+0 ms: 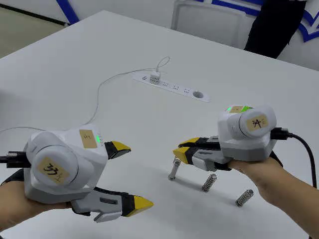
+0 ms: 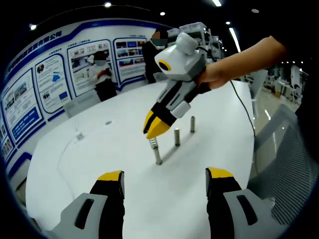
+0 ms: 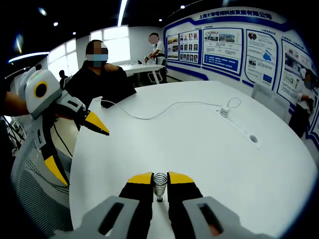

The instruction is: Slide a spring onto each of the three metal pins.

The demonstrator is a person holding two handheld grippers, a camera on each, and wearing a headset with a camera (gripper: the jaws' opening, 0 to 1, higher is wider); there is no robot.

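Observation:
Three metal pins stand on the white table [image 1: 99, 64]. The left pin [image 1: 172, 172] carries a spring [image 1: 176, 162] near its top, and my right gripper [image 1: 182, 149] is shut on that spring [image 3: 159, 186]. The middle pin [image 1: 209, 182] and the right pin [image 1: 244, 197] each wear a spring along their length. In the left gripper view the held spring [image 2: 154, 144] sits high on its pin [image 2: 158, 158], under the right gripper [image 2: 157, 127]. My left gripper [image 1: 130, 174] hovers open and holds nothing, a short way left of the pins, jaws wide apart [image 2: 165, 175].
A white power strip [image 1: 172, 85] with a plugged charger [image 1: 155, 76] lies at the table's far middle, its cable [image 1: 107, 82] curling to the left. A person in dark clothes [image 3: 99, 79] sits beyond the table edge. Chairs stand behind the table.

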